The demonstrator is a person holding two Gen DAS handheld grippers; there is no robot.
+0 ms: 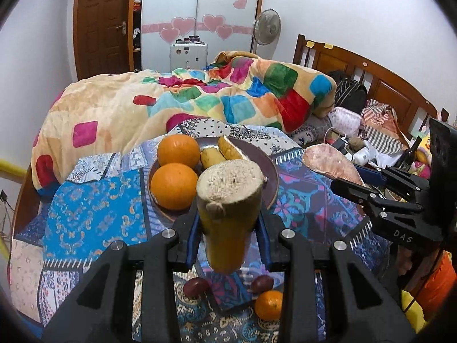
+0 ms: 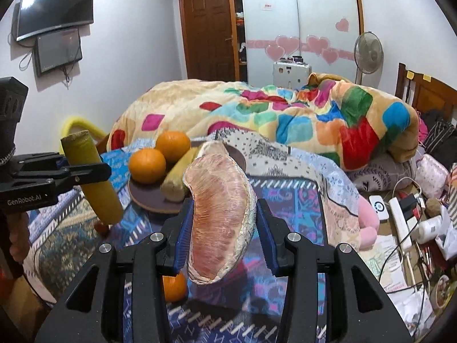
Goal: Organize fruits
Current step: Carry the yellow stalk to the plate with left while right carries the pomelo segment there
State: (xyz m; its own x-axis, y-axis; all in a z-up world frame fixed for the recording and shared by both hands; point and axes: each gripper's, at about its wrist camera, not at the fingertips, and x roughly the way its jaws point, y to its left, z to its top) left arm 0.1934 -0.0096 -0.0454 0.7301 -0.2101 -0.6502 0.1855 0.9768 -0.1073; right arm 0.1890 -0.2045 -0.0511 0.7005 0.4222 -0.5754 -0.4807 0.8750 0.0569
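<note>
On a bed spread with a patterned cloth (image 1: 94, 200), the left gripper (image 1: 228, 225) pinches a cut yellow fruit piece (image 1: 225, 217) between its fingers, held above the cloth near a dark plate (image 1: 271, 177) carrying two oranges (image 1: 174, 185). To the right, the right gripper (image 2: 225, 225) pinches a pink pomelo segment (image 2: 220, 214).

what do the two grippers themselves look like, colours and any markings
Both are matte black plastic with angular cut-out linkages and round silver bolt heads. The fingers carry ribbed blue pads. The left gripper bears white "GenRobot.AI" lettering on its side; the right gripper shows raised "DAS" on its body. No sleeves or cables are visible.
</note>
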